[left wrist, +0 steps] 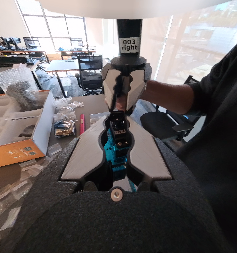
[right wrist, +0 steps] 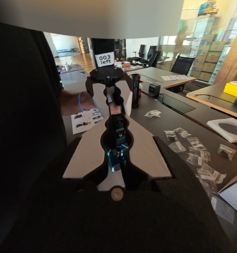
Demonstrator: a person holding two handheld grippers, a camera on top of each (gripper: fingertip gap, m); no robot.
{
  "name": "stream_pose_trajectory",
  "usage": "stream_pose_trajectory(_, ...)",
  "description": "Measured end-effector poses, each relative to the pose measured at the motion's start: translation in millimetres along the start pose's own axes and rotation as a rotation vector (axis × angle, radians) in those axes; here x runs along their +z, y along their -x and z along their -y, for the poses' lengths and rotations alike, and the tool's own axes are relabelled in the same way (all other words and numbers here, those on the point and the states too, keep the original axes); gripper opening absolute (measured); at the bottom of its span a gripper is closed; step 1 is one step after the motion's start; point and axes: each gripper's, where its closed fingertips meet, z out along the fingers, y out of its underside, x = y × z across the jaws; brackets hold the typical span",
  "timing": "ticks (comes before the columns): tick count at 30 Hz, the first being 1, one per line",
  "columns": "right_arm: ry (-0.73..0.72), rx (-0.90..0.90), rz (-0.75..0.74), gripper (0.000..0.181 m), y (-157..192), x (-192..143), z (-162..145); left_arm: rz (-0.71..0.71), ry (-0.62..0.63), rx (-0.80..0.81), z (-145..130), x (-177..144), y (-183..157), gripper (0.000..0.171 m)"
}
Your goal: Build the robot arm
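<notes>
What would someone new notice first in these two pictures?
Two grippers meet tip to tip above the desk: the left gripper and the right gripper each clamp the blue and black servo assembly between them. Small plastic parts bags lie scattered on the dark desk, beside an open orange box.

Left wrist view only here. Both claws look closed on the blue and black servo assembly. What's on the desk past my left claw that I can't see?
Observer: A printed sheet of figures lies flat on the desk, below the left claw in the right wrist view.
Operator: Anything standing upright near it?
Observer: Yes, a black cylinder stands on end on the desk, close beside that claw.
</notes>
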Motion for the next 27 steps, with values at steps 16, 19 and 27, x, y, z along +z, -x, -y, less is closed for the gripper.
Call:
stream_pose_trajectory(16, 0.075, -0.083, 0.219, 0.019, -0.1, 9.1, -6.8, -0.098, -0.033, -0.106, -4.8, -4.5, -1.4, 0.027)
stream_pose_trajectory(19, 0.092, -0.103, 0.253, 0.019, -0.3, 10.8, -6.7, -0.06, -0.014, -0.076, -5.5, -3.0, 0.6, 0.025)
stream_pose_trajectory(27, 0.109, -0.127, 0.273, 0.017, 2.1, 8.6, -7.0, -0.055, -0.019, -0.057, -5.9, -1.1, 0.6, 0.021)
